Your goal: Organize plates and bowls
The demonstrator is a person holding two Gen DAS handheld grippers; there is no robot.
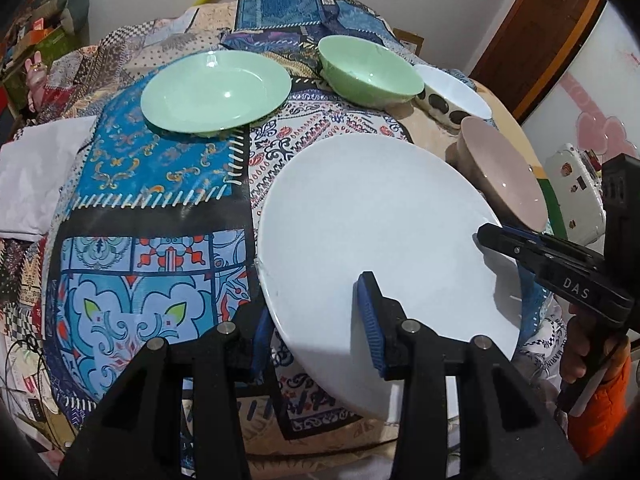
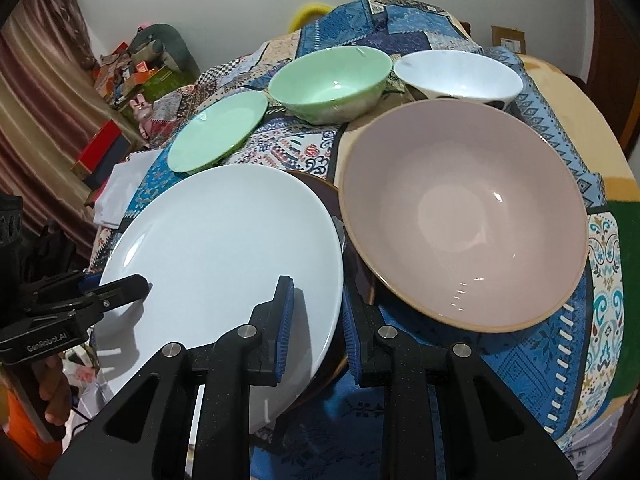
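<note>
With both grippers clamped on opposite rims of the white plate (image 2: 224, 256), the step in hand appears to be carrying it to a stacking spot, perhaps the green plate (image 2: 218, 136); keep both hands level and matched in pace so neither rim slips. Left gripper (image 1: 316, 340) pinches the near-left rim; right gripper (image 2: 316, 328) pinches the right rim. White, round, glossy and shallow, it hangs tilted over the patchwork tablecloth (image 1: 160, 200), beside the pink bowl (image 2: 464, 216).
</note>
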